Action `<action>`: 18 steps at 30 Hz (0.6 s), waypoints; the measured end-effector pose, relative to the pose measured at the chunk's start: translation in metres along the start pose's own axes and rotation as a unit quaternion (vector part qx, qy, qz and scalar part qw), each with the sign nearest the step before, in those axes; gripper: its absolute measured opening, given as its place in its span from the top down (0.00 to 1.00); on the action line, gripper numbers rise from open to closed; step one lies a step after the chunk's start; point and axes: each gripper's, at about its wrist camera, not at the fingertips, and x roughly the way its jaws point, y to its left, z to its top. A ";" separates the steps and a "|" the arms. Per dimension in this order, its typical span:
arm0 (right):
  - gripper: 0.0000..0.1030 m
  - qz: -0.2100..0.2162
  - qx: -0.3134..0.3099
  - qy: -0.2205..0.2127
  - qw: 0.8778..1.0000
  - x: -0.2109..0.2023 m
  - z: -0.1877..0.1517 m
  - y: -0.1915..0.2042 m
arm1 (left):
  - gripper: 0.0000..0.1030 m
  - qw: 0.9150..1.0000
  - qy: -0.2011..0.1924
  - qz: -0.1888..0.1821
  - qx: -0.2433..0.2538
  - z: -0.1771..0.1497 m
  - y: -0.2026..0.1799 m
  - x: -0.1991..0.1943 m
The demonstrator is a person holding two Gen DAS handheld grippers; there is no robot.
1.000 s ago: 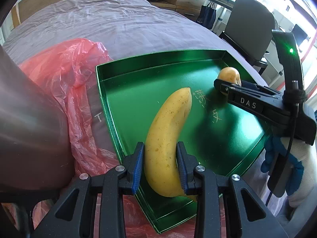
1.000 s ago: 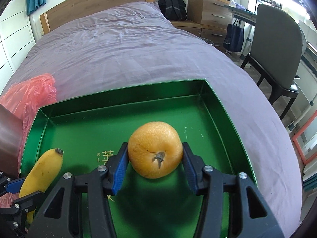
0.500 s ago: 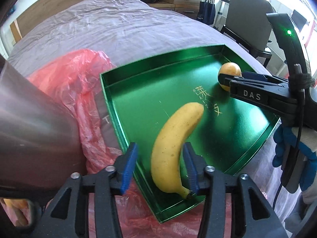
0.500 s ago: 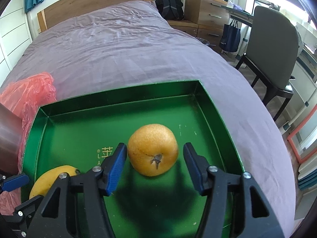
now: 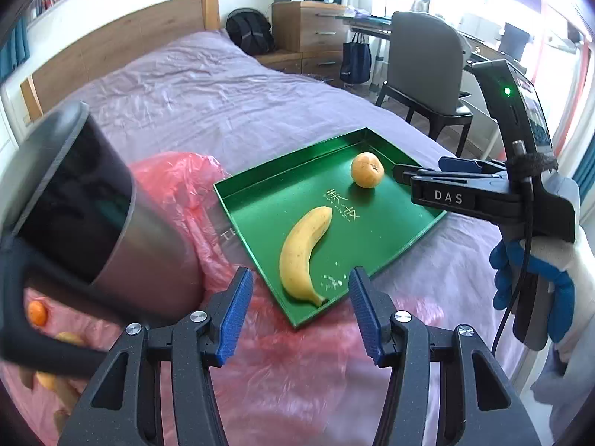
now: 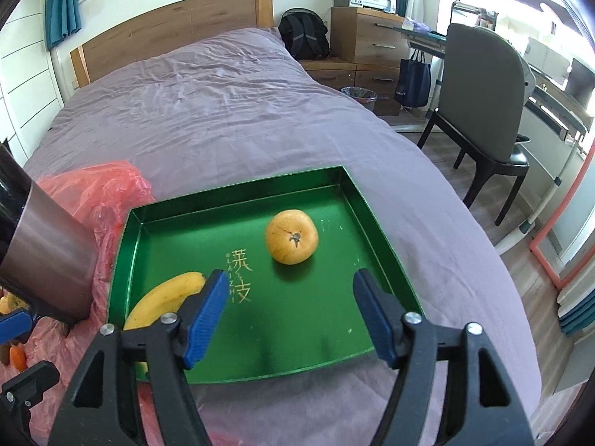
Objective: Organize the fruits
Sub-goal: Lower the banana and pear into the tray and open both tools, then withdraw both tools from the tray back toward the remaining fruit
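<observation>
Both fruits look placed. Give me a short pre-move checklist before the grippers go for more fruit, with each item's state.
1. Banana lies in the green tray: ok.
2. Orange fruit rests in the tray: ok.
3. Left gripper jaws opening, nothing between the pads: ok.
4. Right gripper jaws opening, clear of the orange fruit: ok.
5. More fruit visible on the red plastic bag: ok, at the left edge.
6. Tray sits flat on the bed: cannot tell.

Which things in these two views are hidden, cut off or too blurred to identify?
- Left wrist view: small orange and yellow pieces at the lower left, blurred and partly covered by the grey cylinder; what fruit they are is unclear.
- Right wrist view: the banana is partly hidden behind the right gripper, whose jaws are opening.
- Both views: the red bag is covered by the cylinder, and its contents do not show.
</observation>
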 end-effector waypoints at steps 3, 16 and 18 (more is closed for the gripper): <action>0.18 0.010 0.009 -0.009 1.000 -0.025 -0.012 0.004 | 0.53 1.000 -0.011 0.003 0.005 -0.016 0.003 -0.026; 0.12 0.043 0.004 -0.033 0.999 -0.118 -0.075 0.044 | 0.53 0.999 -0.011 0.032 0.006 -0.090 0.020 -0.107; 0.12 0.046 0.004 -0.034 0.998 -0.126 -0.083 0.051 | 0.48 0.999 -0.015 0.041 0.000 -0.099 0.025 -0.119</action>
